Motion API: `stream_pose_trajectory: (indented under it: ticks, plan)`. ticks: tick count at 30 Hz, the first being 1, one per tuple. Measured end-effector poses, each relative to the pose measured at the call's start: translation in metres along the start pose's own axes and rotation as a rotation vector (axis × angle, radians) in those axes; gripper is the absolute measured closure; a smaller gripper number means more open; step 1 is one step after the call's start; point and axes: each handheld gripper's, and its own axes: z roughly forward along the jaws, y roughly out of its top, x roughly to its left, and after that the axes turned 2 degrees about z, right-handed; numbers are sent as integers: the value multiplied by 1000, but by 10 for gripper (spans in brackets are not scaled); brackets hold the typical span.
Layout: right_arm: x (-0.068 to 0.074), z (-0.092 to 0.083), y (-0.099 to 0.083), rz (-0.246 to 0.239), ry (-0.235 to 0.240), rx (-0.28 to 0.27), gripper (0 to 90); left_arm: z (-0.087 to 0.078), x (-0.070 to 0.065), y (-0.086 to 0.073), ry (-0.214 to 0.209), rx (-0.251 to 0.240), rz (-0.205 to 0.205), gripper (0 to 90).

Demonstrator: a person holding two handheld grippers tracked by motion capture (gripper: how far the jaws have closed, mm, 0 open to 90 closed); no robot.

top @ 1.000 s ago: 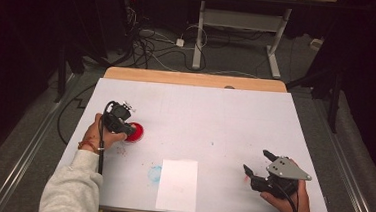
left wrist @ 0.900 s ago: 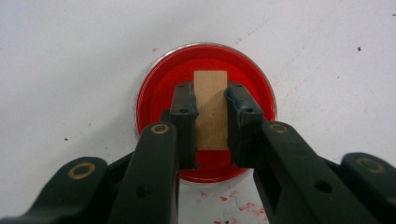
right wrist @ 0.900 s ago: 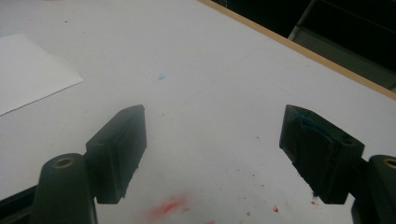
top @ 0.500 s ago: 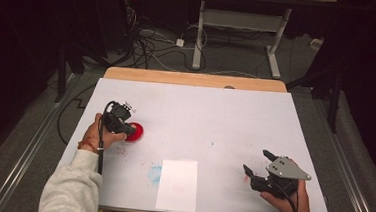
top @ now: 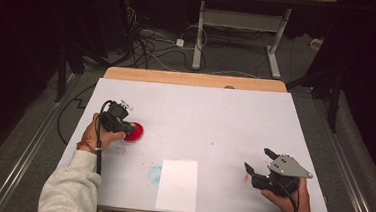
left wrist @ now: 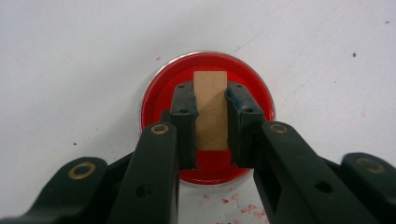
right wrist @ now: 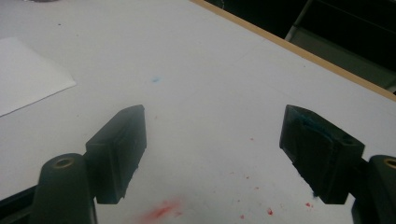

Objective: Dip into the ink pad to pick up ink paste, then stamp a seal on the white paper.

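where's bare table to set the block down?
Widest free patch: the far half of the table, beyond the red ink pad and the white sheet. Also free: between the sheet and the right gripper. Crowded only at the left gripper, shut on the wooden block.

wooden block (left wrist: 211,109) over round red dish (left wrist: 161,93)

High view: above table (top: 215,118), facing 12 o'clock, far. Gripper views: close, low; share white tabletop, red spatters (right wrist: 161,210).

Lab (floor cables (top: 150,43), work table (top: 195,111))
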Motion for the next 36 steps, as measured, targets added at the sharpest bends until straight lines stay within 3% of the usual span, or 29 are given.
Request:
stream_pose_trajectory:
  ticks: [20,24,30,36]
  plan:
    - [2,0,1,-8,5,-2,233,-34,-14,-2,1,-125,35,738]
    - [3,-1,2,-6,2,-8,233,-37,-23,1,-33,-149,60,738]
    - [4,0,0,-14,7,1,234,-44,-36,10,-35,-173,106,738]
    - [3,-1,0,-8,9,-5,234,-45,-51,13,-43,-166,158,738]
